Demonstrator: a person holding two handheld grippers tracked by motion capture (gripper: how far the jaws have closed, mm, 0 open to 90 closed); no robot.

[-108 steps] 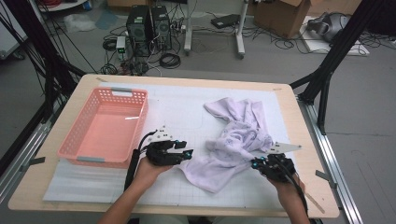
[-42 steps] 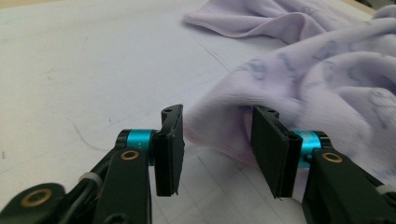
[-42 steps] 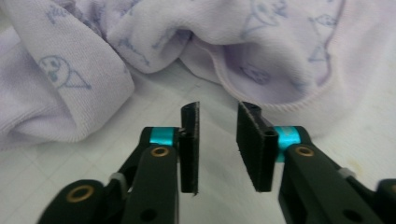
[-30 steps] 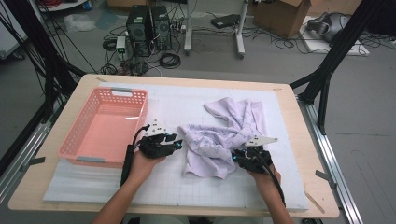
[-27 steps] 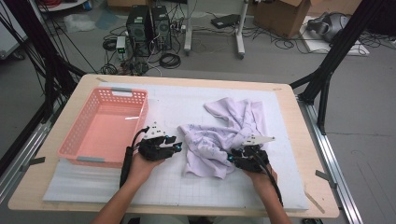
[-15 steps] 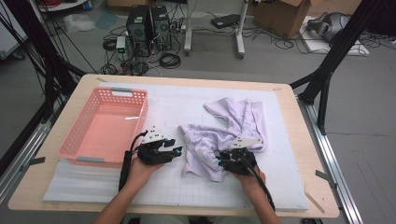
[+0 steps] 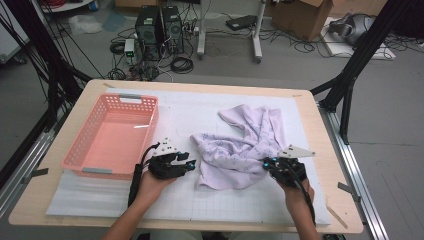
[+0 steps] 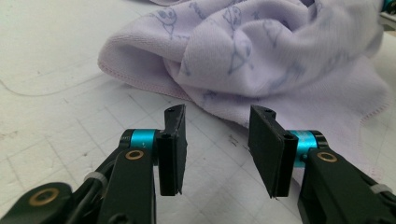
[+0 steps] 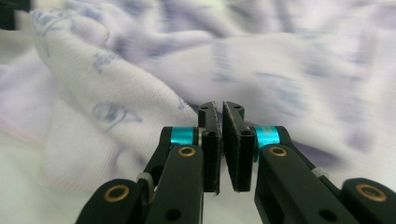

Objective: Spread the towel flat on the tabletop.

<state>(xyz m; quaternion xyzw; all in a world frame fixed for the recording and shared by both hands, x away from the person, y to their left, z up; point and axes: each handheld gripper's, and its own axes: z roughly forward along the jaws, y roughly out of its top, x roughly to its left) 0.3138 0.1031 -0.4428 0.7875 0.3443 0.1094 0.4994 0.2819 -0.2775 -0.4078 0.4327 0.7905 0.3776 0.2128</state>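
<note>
A crumpled pale lilac cloth with a faint print lies on the white mat in the middle of the table. My left gripper rests on the mat just left of the cloth, apart from it. Its jaws have just been closing a little but stand open with nothing between them; the cloth's hem lies a short way beyond the tips. My right gripper is at the cloth's lower right edge. Its jaws have just been closing and are shut, with the blurred cloth right behind the tips. I see no fold between the pads.
An empty pink plastic basket stands on the left of the table, close behind my left hand. The white gridded mat covers most of the wooden tabletop. Black frame posts, cables and computers stand on the floor beyond.
My right gripper went left into the cloth's lower middle, then came back right to its lower right edge, and its jaws drew together. The left hand barely moved.
</note>
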